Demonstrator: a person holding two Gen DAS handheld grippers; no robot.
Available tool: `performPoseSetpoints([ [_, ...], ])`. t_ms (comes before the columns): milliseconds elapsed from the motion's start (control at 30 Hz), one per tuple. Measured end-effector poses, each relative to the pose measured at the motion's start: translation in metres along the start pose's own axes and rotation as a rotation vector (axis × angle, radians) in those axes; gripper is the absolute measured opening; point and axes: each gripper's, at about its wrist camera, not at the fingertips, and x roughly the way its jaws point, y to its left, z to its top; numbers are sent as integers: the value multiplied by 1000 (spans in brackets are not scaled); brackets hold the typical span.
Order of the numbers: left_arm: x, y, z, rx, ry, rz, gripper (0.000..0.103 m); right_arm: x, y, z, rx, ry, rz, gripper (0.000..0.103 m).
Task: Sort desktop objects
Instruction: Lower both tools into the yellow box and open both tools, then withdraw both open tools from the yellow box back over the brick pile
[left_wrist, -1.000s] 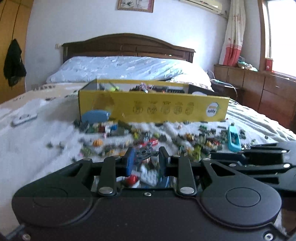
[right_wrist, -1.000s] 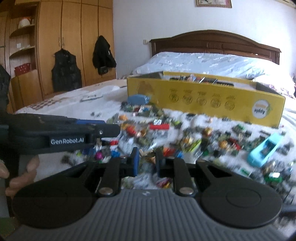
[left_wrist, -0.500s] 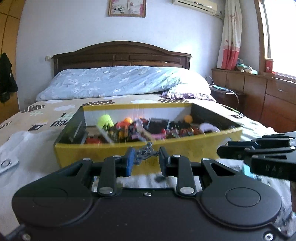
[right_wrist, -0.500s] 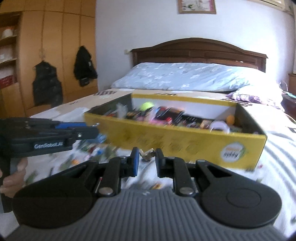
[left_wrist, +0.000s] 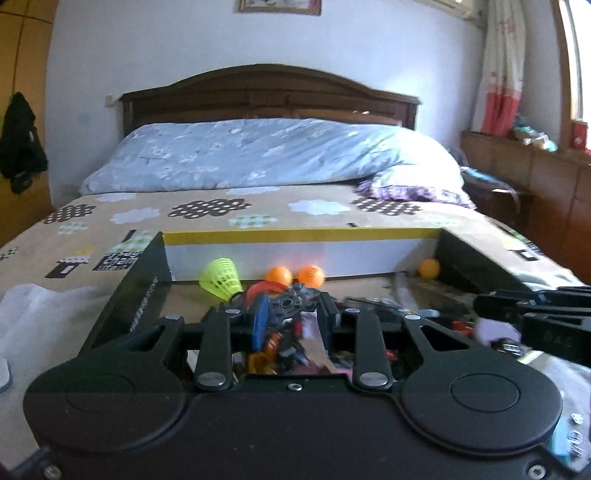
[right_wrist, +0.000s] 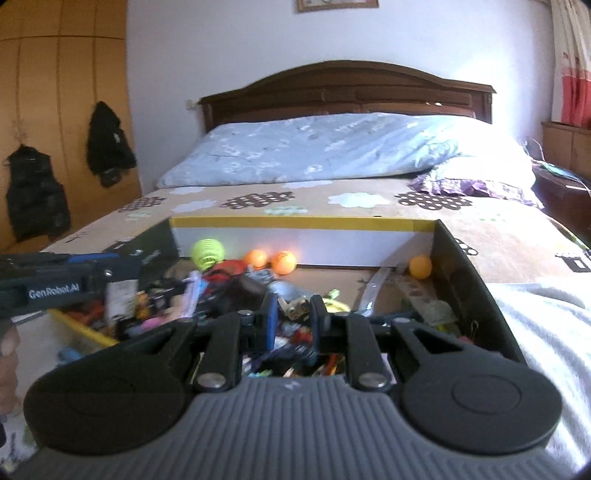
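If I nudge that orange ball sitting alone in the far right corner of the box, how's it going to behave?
The lone orange ball looks like a smooth, hollow table-tennis ball, so it is probably very light and would roll at a touch. The yellow box walls beside it should stop it quickly. Its round, slick surface may slip from flat pads.

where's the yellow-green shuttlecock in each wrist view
Left wrist: the yellow-green shuttlecock lies in the yellow box, at its far left, just left of centre in the picture.
Right wrist: the shuttlecock lies at the same far-left spot, left of centre.
Shared landmark: the pair of orange balls against the white far wall, just right of the shuttlecock in both views.
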Motion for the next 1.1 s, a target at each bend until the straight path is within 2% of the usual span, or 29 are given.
performPoseSetpoints([
  [33,5,1,0,-2,7,16,27,6,-3,1,7,1,-9,27],
  [67,11,3,1,-8,11,31,34,11,-6,2,19,-2,-20,29],
  [100,15,4,1,-15,17,40,41,16,-10,3,29,0,-29,47],
  [133,18,6,0,-23,20,47,51,17,-12,1,37,1,-29,56],
  [167,20,7,-1,-33,20,54,58,19,-14,0,46,3,-33,60],
  [467,9,11,-11,-63,44,78,86,14,-17,-9,56,22,-28,67],
  [667,-20,13,-16,-65,48,87,93,-13,-4,-14,39,1,9,78],
  [800,-50,11,-24,-51,40,100,95,-35,9,-18,27,-5,27,81],
  [900,-74,6,-29,-50,33,95,97,-53,19,-21,34,-12,33,88],
  [1000,-100,3,-37,-60,26,86,101,-72,29,-26,56,-24,23,102],
  [1100,-126,0,-48,-58,30,70,102,-90,38,-33,59,-28,17,103],
])
